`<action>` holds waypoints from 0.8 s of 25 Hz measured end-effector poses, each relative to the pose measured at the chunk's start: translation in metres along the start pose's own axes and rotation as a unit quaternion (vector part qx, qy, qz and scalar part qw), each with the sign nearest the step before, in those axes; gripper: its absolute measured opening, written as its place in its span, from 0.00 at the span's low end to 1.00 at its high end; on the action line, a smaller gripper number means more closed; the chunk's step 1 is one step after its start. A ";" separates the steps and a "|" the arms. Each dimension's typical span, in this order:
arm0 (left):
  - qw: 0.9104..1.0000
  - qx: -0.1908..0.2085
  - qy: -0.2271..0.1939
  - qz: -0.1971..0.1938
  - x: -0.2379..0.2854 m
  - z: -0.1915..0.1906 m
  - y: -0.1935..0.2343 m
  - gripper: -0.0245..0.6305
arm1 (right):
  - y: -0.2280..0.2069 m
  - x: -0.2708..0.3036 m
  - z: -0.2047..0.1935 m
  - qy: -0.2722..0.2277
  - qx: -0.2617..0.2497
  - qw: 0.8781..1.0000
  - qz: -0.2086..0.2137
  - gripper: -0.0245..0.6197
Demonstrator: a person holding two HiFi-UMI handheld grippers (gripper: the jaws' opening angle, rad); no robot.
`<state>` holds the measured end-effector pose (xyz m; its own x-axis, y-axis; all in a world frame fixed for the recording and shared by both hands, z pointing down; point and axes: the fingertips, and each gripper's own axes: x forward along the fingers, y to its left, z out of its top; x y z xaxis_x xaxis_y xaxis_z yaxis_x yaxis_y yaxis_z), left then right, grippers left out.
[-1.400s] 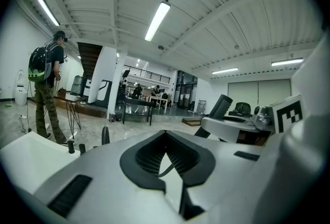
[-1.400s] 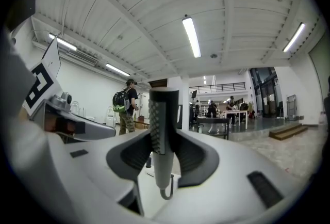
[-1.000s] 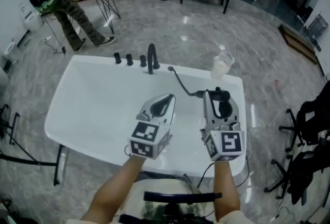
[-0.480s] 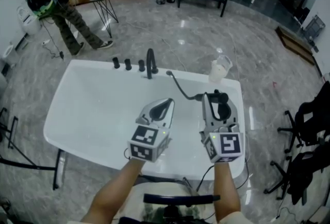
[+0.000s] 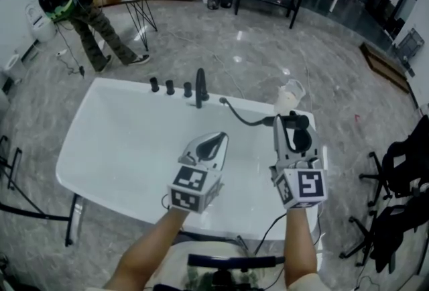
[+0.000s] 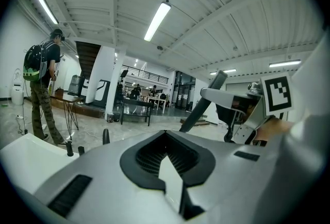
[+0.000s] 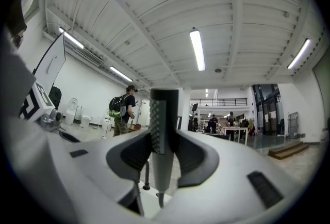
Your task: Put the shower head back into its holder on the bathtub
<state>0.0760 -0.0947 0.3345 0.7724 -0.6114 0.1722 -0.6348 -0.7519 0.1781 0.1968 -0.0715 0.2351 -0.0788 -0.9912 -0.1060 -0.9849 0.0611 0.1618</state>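
Risen slightly since a second ago, the right gripper (image 5: 289, 127) hangs over the right end of the bathtub (image 5: 107, 142) in the head view. The hose (image 5: 242, 118) trails toward the faucet (image 5: 200, 85), and the left gripper (image 5: 216, 137) is alongside. Left gripper view: fingers (image 6: 149, 158) closed, empty. Right gripper view: fingers (image 7: 129, 153) clamp the upright shower head (image 7: 161, 135).

A: Counts, quick. Bathtub (image 5: 100, 149)?
B: One. One faucet (image 5: 200, 85), three knobs (image 5: 170, 87).
A: Shower head (image 5: 299, 125)?
B: One, with one hose (image 5: 242, 118).
A: Grippers?
B: Two: left gripper (image 5: 218, 138), right gripper (image 5: 293, 121).
A: Anything else?
B: One clear jug (image 5: 289, 95). One person (image 5: 79, 1) standing at the back. Far tables are too small to count.
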 end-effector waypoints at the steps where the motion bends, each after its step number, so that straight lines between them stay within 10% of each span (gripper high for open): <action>1: 1.000 -0.001 0.000 0.000 0.000 0.001 0.002 0.04 | -0.001 0.003 0.004 -0.003 -0.002 1.000 0.001 0.26; 20: 1.000 -0.006 -0.007 0.010 0.008 0.010 0.075 0.04 | 0.001 0.120 0.069 -0.039 -0.021 0.998 0.048 0.26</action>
<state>0.0345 -0.1588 0.3392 0.7592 -0.6302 0.1626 -0.6508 -0.7361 0.1858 0.1755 -0.1820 0.1550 -0.1850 -0.9690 -0.1640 -0.9654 0.1480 0.2148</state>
